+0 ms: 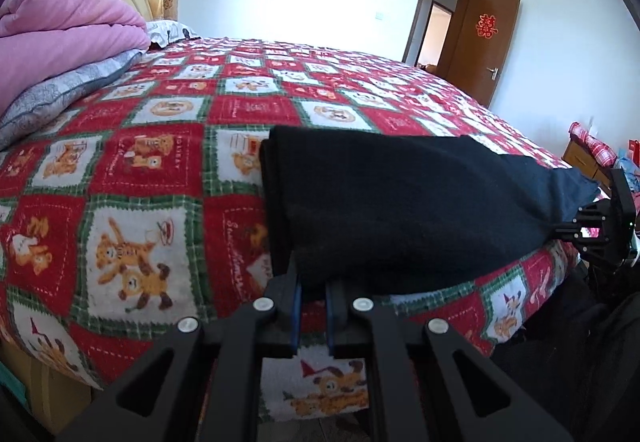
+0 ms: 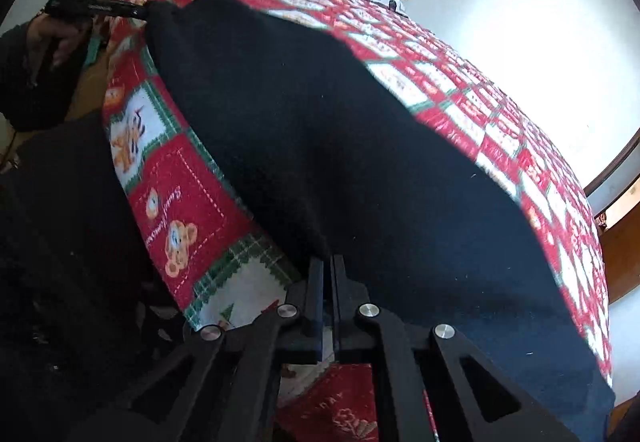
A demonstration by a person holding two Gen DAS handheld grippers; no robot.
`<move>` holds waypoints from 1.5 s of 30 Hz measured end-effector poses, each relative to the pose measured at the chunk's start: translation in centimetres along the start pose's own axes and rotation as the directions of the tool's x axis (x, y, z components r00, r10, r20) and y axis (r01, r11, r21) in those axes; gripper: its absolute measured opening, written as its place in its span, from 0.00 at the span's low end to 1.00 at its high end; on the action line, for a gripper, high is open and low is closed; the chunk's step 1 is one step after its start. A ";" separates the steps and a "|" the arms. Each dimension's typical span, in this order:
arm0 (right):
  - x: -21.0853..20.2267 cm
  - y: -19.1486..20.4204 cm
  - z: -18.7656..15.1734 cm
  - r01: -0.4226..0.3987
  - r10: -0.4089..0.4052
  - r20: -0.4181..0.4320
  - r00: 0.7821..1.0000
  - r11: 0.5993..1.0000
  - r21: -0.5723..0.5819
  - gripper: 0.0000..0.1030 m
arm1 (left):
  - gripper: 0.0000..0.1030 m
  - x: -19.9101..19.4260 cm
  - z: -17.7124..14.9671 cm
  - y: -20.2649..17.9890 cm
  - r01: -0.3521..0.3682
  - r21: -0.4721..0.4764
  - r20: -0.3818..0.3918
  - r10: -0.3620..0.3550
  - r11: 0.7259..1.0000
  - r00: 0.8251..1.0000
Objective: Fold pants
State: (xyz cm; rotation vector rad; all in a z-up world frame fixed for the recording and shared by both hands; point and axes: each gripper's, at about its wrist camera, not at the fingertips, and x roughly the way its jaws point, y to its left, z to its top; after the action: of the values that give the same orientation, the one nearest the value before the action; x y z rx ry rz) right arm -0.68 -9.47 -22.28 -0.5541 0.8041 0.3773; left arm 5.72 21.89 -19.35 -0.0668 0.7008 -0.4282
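Observation:
The black pants (image 1: 400,202) lie folded in a thick band near the front edge of the bed. My left gripper (image 1: 313,284) is shut on the near left edge of the pants. In the right wrist view the pants (image 2: 360,162) fill the middle, and my right gripper (image 2: 327,266) is shut on their near edge. The right gripper also shows in the left wrist view (image 1: 576,230), at the right end of the pants. The left gripper shows in the right wrist view (image 2: 140,12), at the far end, held by a hand.
A red, green and white bear-print bedspread (image 1: 160,170) covers the bed. A folded pink quilt (image 1: 60,34) on grey bedding lies by the headboard. A brown door (image 1: 480,42) stands open at the back right. A wooden cabinet (image 1: 584,158) stands right of the bed.

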 end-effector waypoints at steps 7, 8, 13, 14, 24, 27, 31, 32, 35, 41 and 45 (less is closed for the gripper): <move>0.1 -0.1 0.0 -0.007 0.007 0.001 1.000 1.000 0.010 0.03 | 0.18 0.2 -0.2 -0.1 -0.027 0.014 -0.015 0.028 1.000 1.000; 0.2 -0.1 0.0 -0.007 0.007 0.000 1.000 1.000 0.009 0.03 | 0.20 0.1 -0.2 -0.1 -0.037 0.017 -0.018 0.037 0.999 0.999; 0.0 -0.3 0.1 -0.001 0.001 0.002 1.000 1.000 0.003 0.04 | 0.33 -0.4 0.2 -0.3 -0.107 0.044 -0.038 0.108 0.993 0.993; 0.0 -0.4 0.1 -0.002 0.002 0.002 1.000 1.000 0.007 0.05 | 0.39 -0.6 0.2 -0.4 -0.129 0.055 -0.040 0.131 0.990 0.991; -1.4 -2.0 -0.5 0.027 -0.028 0.018 0.999 0.998 0.062 0.29 | 0.68 -3.9 1.3 0.2 -0.315 0.067 -0.014 0.317 0.947 0.948; -2.5 -3.2 -1.0 0.042 -0.045 0.029 0.999 0.994 0.101 0.29 | 0.72 -5.0 2.2 0.0 -0.335 0.045 0.015 0.335 0.941 0.942; -3.7 -5.0 -1.8 0.074 -0.080 0.028 0.996 0.982 0.172 0.30 | 0.80 -5.7 4.2 -2.1 -0.316 0.047 0.078 0.311 0.948 0.947; -4.1 -5.8 -2.3 0.082 -0.089 0.026 0.996 0.976 0.204 0.30 | 0.83 -5.5 4.8 -3.2 -0.301 0.062 0.095 0.294 0.952 0.951; -5.4 -7.8 -3.6 0.117 -0.128 0.022 0.992 0.952 0.282 0.30 | 0.87 -3.9 6.1 -5.9 -0.248 0.103 0.105 0.238 0.963 0.966; -9.1 -15.5 -9.9 0.232 -0.251 -0.040 0.967 0.807 0.543 0.31 | 0.88 1.4 7.7 -9.4 -0.143 0.124 0.070 0.136 0.982 0.988; -12.6 -22.3 -16.6 0.298 -0.337 -0.123 0.934 0.539 0.788 0.31 | 0.88 4.7 7.2 -10.3 -0.105 0.102 0.030 0.103 0.989 0.994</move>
State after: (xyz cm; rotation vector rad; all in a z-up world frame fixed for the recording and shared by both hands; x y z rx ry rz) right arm -6.75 -38.45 -14.93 0.1799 0.7202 -0.3368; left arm 9.82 9.97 -14.60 0.0617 0.6540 -0.3624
